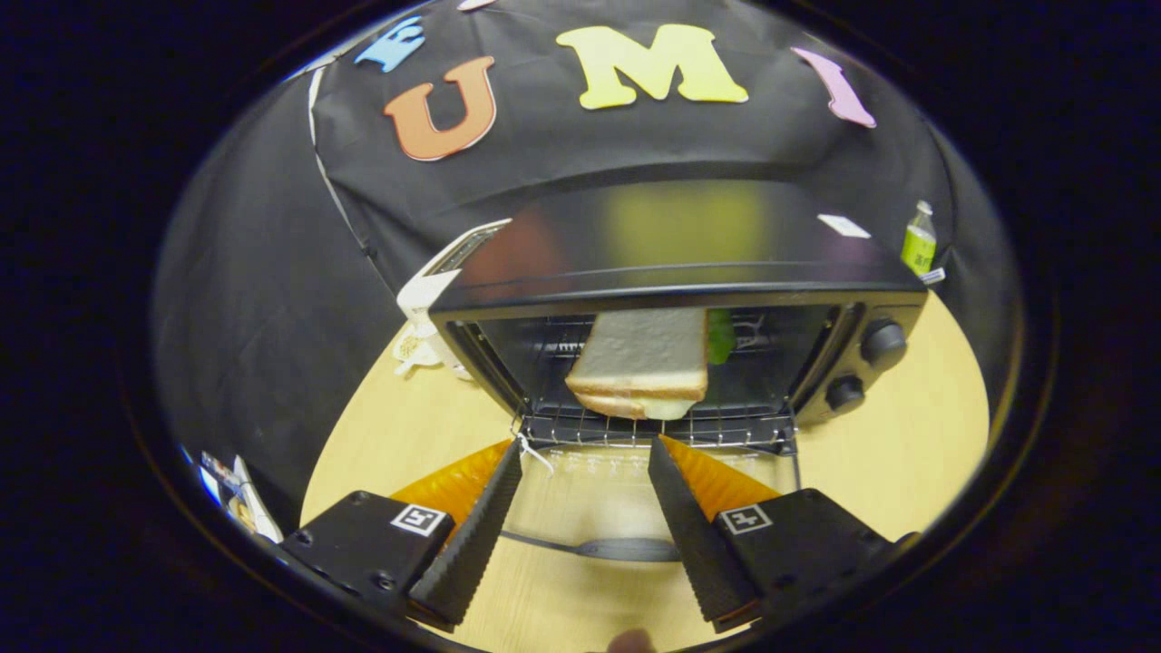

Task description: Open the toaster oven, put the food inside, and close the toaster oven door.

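Toaster oven [676, 299] — black, standing on a pale wooden surface [907, 453] before the booth's black cloth wall. Top panel glossy and reflective, with a small white sticker [843, 226] near its right rear corner. Two round black knobs, one above the other, on the front panel at the right: upper knob [883, 343], lower knob [845, 393].

Oven door [617, 508] — glass, folded down flat toward the hand-held gripper, so the surface shows through it. Its dark handle [626, 549] lies crosswise between the fingers, near their bases.

Wire rack [653, 431] — inside the open cavity, its front edge just beyond the fingertips.

Food — a sandwich [642, 363] of white bread, lying on the wire rack inside the oven, its front edge near the front of the rack. Something green [721, 337] shows behind its right side; what it is cannot be told.

Hand-held gripper [586, 444] — fingers spread wide, nothing between them but the lowered door below. Fingertips stop just short of the rack's front edge, apart from the sandwich. A square marker sits on each finger base.

Other items: a white appliance [444, 290] just left of the oven, touching or nearly touching its side; a small bottle with a yellow-green label [919, 240] on the surface behind the oven's right rear corner; some printed papers [238, 494] off the surface at the far left, too small to make out.
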